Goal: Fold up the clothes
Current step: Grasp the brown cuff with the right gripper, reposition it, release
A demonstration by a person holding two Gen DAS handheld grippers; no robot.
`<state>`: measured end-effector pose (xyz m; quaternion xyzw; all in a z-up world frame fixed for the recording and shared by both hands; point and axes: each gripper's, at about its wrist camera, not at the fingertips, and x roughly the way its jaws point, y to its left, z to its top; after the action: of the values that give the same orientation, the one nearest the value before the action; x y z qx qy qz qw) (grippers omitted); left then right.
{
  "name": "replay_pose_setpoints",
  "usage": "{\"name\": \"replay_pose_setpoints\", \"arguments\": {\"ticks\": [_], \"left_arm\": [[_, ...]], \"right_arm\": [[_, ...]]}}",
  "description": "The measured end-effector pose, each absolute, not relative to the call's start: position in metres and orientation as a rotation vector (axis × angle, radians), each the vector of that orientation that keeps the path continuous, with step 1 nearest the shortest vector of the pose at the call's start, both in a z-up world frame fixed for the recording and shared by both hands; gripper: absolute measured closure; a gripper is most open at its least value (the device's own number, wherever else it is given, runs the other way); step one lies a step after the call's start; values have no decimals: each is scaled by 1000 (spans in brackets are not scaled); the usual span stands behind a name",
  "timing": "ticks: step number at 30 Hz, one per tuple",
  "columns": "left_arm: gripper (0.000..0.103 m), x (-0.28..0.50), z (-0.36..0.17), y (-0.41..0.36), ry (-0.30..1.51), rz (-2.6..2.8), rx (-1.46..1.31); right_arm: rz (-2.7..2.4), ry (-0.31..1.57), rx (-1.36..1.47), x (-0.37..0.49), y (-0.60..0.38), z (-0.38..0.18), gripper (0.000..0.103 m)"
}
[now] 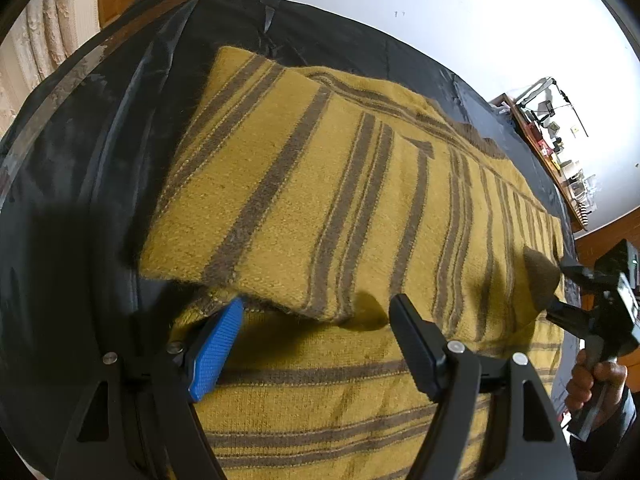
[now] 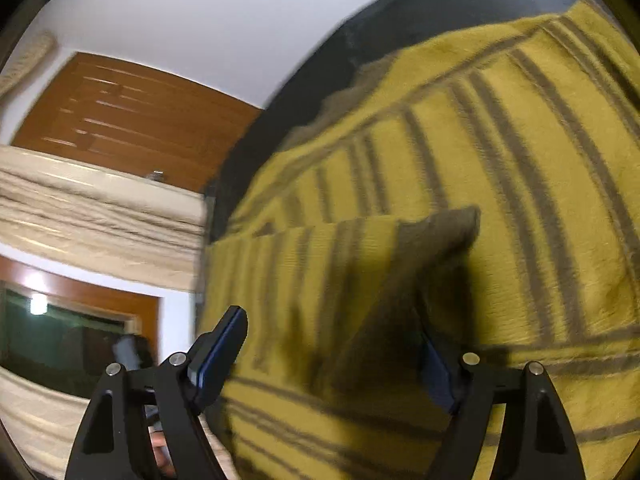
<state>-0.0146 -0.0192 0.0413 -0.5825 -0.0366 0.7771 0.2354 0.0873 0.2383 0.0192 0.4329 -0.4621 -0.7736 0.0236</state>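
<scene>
Your left gripper (image 1: 316, 332) hangs just above the near part of the sweater (image 1: 340, 200), its jaws spread wide with nothing between them. The blue pad (image 1: 218, 348) on one finger sits right by the edge of a folded-over flap; whether it touches the knit you cannot tell. The other finger (image 1: 416, 344) stands clear over the lower layer.

The sweater is mustard yellow with brown stripes and lies spread on a black cover (image 1: 100, 152) over the table. One side is folded across the body, so its stripes run crosswise to those beneath.

Your right gripper (image 2: 340, 360) is also wide open, nothing clamped. Seen from the right wrist, its fingers straddle a folded sleeve with a brown cuff (image 2: 448, 228) that lies on the body of the sweater; the picture is blurred, so contact cannot be judged. In the left wrist view that gripper shows at the far right edge of the sweater, with your hand (image 1: 592, 384) around its handle.

Beyond the table are a white wall (image 1: 400, 8), a wooden door (image 2: 132, 116) and a cluttered shelf (image 1: 560, 136).
</scene>
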Motion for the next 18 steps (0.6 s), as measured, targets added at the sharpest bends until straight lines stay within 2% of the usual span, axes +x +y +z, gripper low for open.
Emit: {"name": "replay_pose_setpoints", "arguments": {"ticks": [2, 4, 5, 7, 9, 12, 18], "left_arm": [[24, -15, 41, -19, -101, 2132, -1600], [24, -15, 41, -19, -100, 2132, -1602], [24, -15, 41, -19, -99, 2132, -1603], [24, -16, 42, -19, -104, 2132, -1604], [24, -17, 44, -20, -116, 2136, -1601], [24, -19, 47, -22, -135, 2146, -1593], [24, -19, 55, -25, -173, 2159, -1563]], "right_arm": [[-2380, -1435, 1361, 87, 239, 13, 37], [-2383, -1410, 1399, 87, 238, 9, 72], [-2389, -1388, 1418, 86, 239, 8, 76], [-2402, -1341, 1456, 86, 241, 6, 82], [-2501, -1214, 1473, 84, 236, 20, 87], [-2677, -1009, 1443, 88, 234, 51, 88], [-2896, -907, 1306, 101, 258, 99, 88]]}}
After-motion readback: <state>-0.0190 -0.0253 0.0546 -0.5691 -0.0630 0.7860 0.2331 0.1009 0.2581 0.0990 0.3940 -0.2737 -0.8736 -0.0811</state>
